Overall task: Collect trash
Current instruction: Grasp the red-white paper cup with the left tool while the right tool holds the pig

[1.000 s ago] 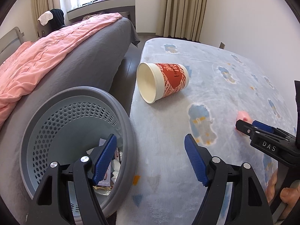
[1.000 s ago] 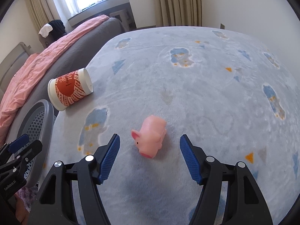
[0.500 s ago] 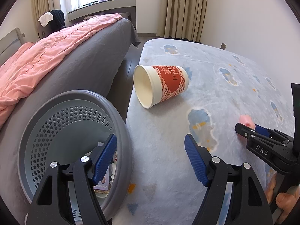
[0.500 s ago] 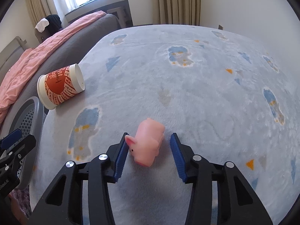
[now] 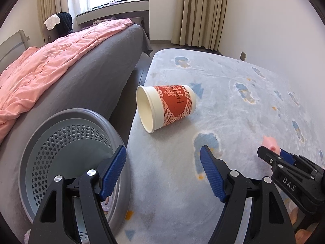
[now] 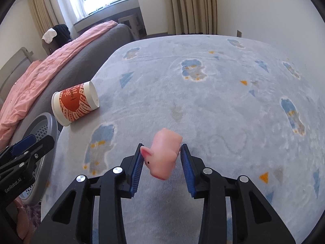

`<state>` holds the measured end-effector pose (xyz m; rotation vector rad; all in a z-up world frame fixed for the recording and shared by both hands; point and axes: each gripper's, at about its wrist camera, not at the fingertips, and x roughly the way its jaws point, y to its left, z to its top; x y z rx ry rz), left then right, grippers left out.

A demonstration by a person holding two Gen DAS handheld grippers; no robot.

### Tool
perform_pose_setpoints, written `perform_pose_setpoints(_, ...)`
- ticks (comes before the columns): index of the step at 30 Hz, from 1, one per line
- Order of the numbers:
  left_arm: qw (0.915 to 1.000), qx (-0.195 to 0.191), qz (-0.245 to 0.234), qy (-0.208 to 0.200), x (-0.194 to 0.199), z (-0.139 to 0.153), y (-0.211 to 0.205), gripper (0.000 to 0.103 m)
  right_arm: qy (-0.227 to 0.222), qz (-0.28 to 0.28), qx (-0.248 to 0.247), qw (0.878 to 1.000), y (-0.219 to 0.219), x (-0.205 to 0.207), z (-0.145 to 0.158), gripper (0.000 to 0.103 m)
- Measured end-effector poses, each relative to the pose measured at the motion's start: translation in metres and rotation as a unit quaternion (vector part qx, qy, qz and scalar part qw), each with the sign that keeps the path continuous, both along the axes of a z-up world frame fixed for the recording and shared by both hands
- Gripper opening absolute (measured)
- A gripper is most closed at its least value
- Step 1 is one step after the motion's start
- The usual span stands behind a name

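Closing in over the last second, the right claw (image 6: 161, 163) now pinches the pink pig toy (image 6: 163, 155) at lower centre. Left claw (image 5: 162, 172) gapes wide, empty. Next: carry the pig left into the grey basket (image 5: 67, 114).

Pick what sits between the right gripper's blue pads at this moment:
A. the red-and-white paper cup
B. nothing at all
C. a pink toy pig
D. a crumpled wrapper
C: in the right wrist view the right gripper has both blue pads against the sides of the pink toy pig, its jaws having just been closing, while the paper cup lies on its side on the rug, apart from it.
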<state>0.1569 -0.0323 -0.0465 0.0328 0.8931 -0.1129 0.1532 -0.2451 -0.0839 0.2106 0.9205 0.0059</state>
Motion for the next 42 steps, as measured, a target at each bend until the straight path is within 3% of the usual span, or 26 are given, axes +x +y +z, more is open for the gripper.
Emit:
perform_pose_setpoints(15, 0.9980, -0.004, 0.062, -0.003, 0.059, -0.005, -0.025, 0.078, -0.025, -0.017, 0.054, 0.998, -0.029, -0.005, 0.013, 0.036)
perform_pose_setpoints(21, 0.9976, 0.024, 0.065, 0.001, 0.078, -0.013, -0.040, 0.078, -0.031, -0.025, 0.076, 0.996, -0.040, -0.006, 0.017, 0.036)
perform_pose_setpoints(33, 0.9952, 0.049, 0.084, 0.005, 0.101, -0.032, -0.046, 0.078, -0.036, -0.033, 0.097, 0.994, -0.052, -0.007, 0.018, 0.036)
perform_pose_setpoints(42, 0.9966, 0.027, 0.078, -0.006, 0.098, -0.029, -0.040, 0.072, -0.036, -0.031, 0.096, 0.994, -0.053, -0.007, 0.018, 0.036)
